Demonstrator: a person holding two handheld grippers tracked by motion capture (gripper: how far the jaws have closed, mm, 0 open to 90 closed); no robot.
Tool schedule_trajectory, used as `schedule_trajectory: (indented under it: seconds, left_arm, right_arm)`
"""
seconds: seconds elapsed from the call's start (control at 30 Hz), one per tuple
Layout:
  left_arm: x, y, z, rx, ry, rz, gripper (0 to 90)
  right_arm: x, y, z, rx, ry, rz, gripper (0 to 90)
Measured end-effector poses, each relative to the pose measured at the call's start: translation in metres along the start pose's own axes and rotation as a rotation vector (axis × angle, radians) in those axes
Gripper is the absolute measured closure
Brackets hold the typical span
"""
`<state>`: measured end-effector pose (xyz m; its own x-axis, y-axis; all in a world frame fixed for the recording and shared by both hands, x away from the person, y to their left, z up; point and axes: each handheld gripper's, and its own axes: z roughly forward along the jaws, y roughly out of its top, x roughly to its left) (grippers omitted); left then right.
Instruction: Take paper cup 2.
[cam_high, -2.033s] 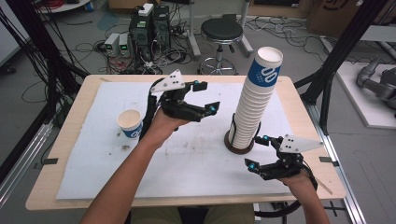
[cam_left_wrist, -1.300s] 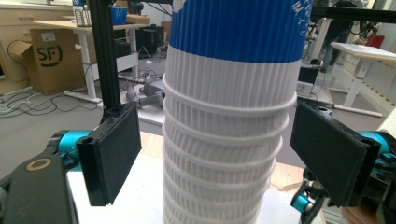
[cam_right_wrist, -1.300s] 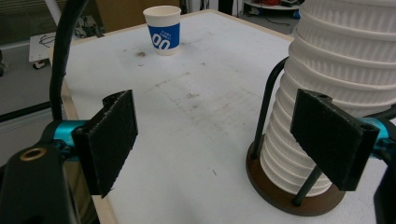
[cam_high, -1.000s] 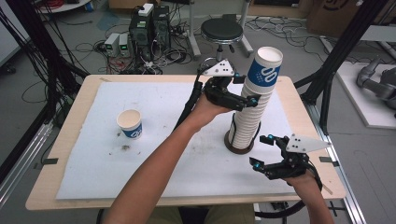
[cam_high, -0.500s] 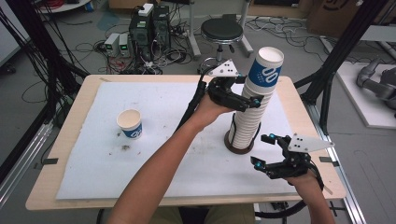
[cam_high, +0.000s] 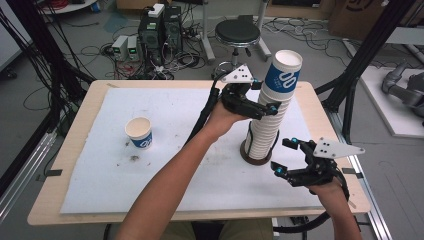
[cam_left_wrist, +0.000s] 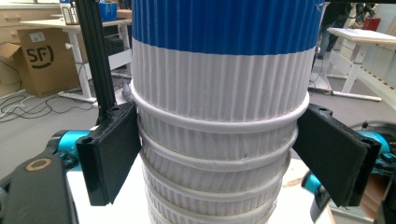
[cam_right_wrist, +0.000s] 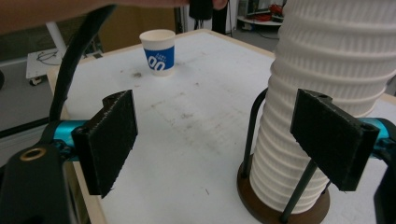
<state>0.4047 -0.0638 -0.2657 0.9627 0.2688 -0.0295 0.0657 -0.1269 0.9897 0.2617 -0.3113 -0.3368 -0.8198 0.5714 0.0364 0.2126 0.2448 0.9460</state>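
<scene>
Cup stack now sits between the left gripper jaws, just closing in with the left pad touching, right pad barely off, so a top-cup pull looks next, while the right gripper waits spread beside its base.

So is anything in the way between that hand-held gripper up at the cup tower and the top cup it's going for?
Nothing visible. The left hand-held gripper already has its jaws either side of the cup stack, just under the top cup, and they have just been closing.
</scene>
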Motion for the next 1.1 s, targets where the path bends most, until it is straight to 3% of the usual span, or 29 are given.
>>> schedule_trajectory:
  seconds: [0.13, 0.2, 0.43, 0.53, 0.87, 0.97, 1.1]
  left_arm:
    - [-0.001, 0.000, 0.000, -0.001, 0.000, 0.001, 16.4]
    - [-0.001, 0.000, 0.000, -0.004, 0.003, -0.003, 16.4]
    - [-0.001, -0.001, 0.000, -0.008, 0.005, -0.004, 16.6]
    - [-0.001, -0.001, 0.000, -0.008, 0.005, -0.003, 16.6]
    - [-0.001, -0.002, 0.000, -0.013, 0.007, -0.006, 16.6]
    - [-0.001, -0.002, 0.000, -0.014, 0.009, -0.007, 16.6]
    - [-0.002, -0.002, 0.000, -0.011, 0.008, -0.005, 16.5]
  right_arm:
    - [-0.003, 0.012, -0.004, 0.000, -0.007, -0.003, 15.0]
    - [-0.006, 0.028, -0.009, -0.018, 0.010, 0.002, 15.0]
    - [-0.017, 0.085, -0.019, -0.008, 0.040, -0.060, 15.0]
    - [-0.024, 0.107, -0.024, -0.020, 0.045, -0.053, 15.0]
    - [-0.047, 0.154, -0.029, 0.012, -0.036, -0.068, 15.0]
    - [-0.050, 0.165, -0.027, 0.038, -0.101, -0.091, 15.1]
    - [-0.056, 0.177, -0.021, 0.049, -0.134, -0.084, 15.1]
